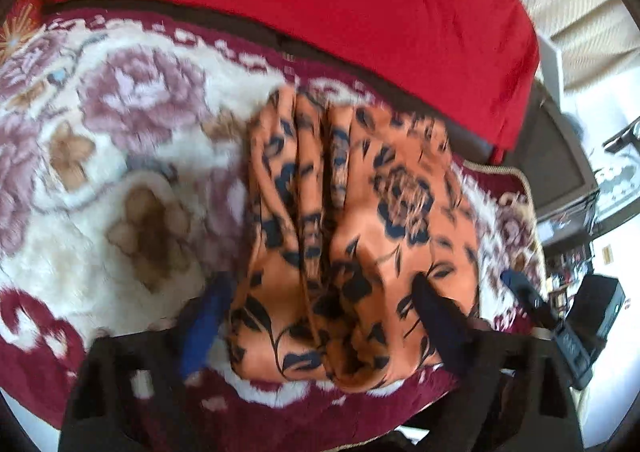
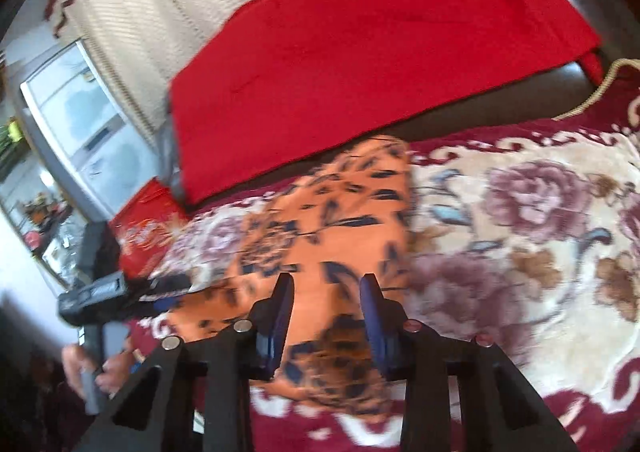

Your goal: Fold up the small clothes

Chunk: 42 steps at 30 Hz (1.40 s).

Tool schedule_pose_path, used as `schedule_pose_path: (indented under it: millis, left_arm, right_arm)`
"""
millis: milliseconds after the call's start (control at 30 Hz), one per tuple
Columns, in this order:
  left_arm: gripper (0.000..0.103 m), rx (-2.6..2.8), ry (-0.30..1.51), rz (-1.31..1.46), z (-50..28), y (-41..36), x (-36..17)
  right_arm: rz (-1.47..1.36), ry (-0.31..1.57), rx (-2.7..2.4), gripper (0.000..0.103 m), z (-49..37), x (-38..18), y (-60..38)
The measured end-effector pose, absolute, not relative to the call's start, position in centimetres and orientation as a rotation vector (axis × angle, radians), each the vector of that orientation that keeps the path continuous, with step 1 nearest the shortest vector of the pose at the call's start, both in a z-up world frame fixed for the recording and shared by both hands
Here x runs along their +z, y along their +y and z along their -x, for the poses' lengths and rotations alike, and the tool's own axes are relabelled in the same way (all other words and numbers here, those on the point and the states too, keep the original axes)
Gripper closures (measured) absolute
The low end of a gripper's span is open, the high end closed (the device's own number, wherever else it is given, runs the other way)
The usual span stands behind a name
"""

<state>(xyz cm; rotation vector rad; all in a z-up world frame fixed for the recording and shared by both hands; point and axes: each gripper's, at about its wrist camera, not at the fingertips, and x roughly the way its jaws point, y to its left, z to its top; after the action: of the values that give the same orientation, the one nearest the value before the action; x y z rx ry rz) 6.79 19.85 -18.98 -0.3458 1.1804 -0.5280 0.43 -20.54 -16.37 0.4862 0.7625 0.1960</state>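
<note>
Both tongs, left tongs (image 1: 320, 312) and right tongs (image 2: 326, 296), stand open straddling the soft, slippy orange floral garment (image 1: 352, 212) bunched near the blanket's (image 1: 120, 156) back edge, so I'd pinch its hem corners.

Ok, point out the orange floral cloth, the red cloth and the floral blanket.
orange floral cloth (image 1: 360, 212), left wrist view, middle folds.
red cloth (image 2: 380, 52), right wrist view, flat centre.
floral blanket (image 2: 520, 212), right wrist view, bare purple flower.

Your left gripper (image 1: 320, 312) points steeply down, its blue-padded jaws spread wide apart. Your right gripper (image 2: 326, 316) tilts down too, jaws narrower with a clear gap between. Your left hand (image 2: 94, 370) clasps its gripper's handle at near left
</note>
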Motion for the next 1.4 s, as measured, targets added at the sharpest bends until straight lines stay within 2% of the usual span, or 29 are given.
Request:
schedule_pose_path:
  millis: [33, 67, 167, 200, 233, 267, 367, 400, 433, 467, 600, 800, 867, 933, 1067, 1133, 1167, 1233, 1300, 1333, 1400]
  left_arm:
    - [0.040, -0.523, 1.203, 0.334, -6.8, 19.6, -19.5]
    - [0.043, -0.522, 1.219, 0.327, -6.7, 19.4, -19.9]
    - [0.041, -0.520, 1.239, 0.315, -6.8, 19.0, -20.6]
    - [0.038, -0.526, 1.247, 0.315, -6.8, 18.9, -20.6]
    - [0.029, -0.532, 1.258, 0.314, -6.8, 18.7, -20.8]
    - [0.027, -0.534, 1.262, 0.312, -6.8, 18.7, -21.0]
    - [0.029, -0.551, 1.240, 0.311, -6.3, 18.0, -21.0]
    - [0.031, -0.564, 1.214, 0.309, -5.9, 17.8, -20.7]
    - [0.050, -0.576, 1.196, 0.306, -5.5, 17.3, -20.4]
    - [0.063, -0.590, 1.192, 0.300, -5.2, 17.0, -20.3]
    - [0.072, -0.565, 1.133, 0.301, -3.3, 16.4, -20.1]
    - [0.073, -0.512, 1.039, 0.224, -2.0, 14.7, -19.9]
    - [0.084, -0.509, 0.991, 0.210, -1.6, 14.8, -19.2]
    - [0.087, -0.506, 0.912, 0.200, -1.2, 15.2, -17.9]
    - [0.087, -0.487, 0.737, 0.128, 1.3, 15.7, -14.8]
    - [0.087, -0.437, 0.716, 0.068, 2.3, 15.4, -14.9]
    - [0.087, -0.404, 0.741, 0.047, 2.2, 15.4, -15.7]
    - [0.086, -0.336, 0.903, 0.041, 0.6, 15.6, -19.3]
    - [0.084, -0.338, 1.028, 0.163, -1.2, 16.9, -22.0]
    - [0.081, -0.347, 1.024, 0.191, -1.4, 17.3, -21.7]
    - [0.068, -0.331, 0.975, 0.169, -1.5, 17.8, -20.0]
  right_arm:
    - [-0.488, 0.776, 0.196, 0.067, -0.7, -16.7, -20.6]
    - [-0.495, 0.794, 0.204, 0.067, -1.1, -17.1, -20.7]
    - [-0.466, 0.898, 0.222, 0.067, -2.3, -20.5, -18.8]
    - [-0.440, 0.894, 0.219, 0.067, -2.3, -21.0, -18.4]
    - [-0.432, 0.869, 0.225, 0.067, -2.1, -21.3, -18.3]
    - [-0.440, 0.862, 0.228, 0.067, -2.0, -21.3, -18.4]
    - [-0.474, 0.863, 0.247, 0.067, -2.0, -21.3, -19.1]
    - [-0.477, 0.859, 0.251, 0.067, -2.0, -21.5, -19.2]
    - [-0.481, 0.852, 0.254, 0.066, -1.9, -21.6, -19.3]
    - [-0.485, 0.847, 0.256, 0.066, -1.9, -21.7, -19.4]
    - [-0.491, 0.840, 0.265, 0.065, -1.8, -21.5, -19.4]
    - [-0.490, 0.833, 0.280, 0.064, -1.7, -21.6, -19.2]
    - [-0.468, 0.830, 0.277, 0.064, -1.7, -21.5, -18.8]
    - [-0.466, 0.829, 0.275, 0.063, -1.7, -21.5, -18.6]
    - [-0.475, 0.806, 0.288, 0.061, -1.4, -21.1, -18.2]
    - [-0.443, 0.803, 0.300, 0.061, -1.4, -20.9, -17.5]
    - [-0.433, 0.803, 0.304, 0.061, -1.4, -21.0, -17.2]
    - [-0.394, 0.809, 0.302, 0.061, -1.4, -21.1, -16.5]
    - [-0.344, 0.812, 0.305, 0.061, -1.3, -20.9, -15.8]
    - [-0.335, 0.815, 0.309, 0.061, -1.3, -20.8, -15.6]
    - [-0.324, 0.826, 0.298, 0.061, -1.4, -20.4, -15.6]
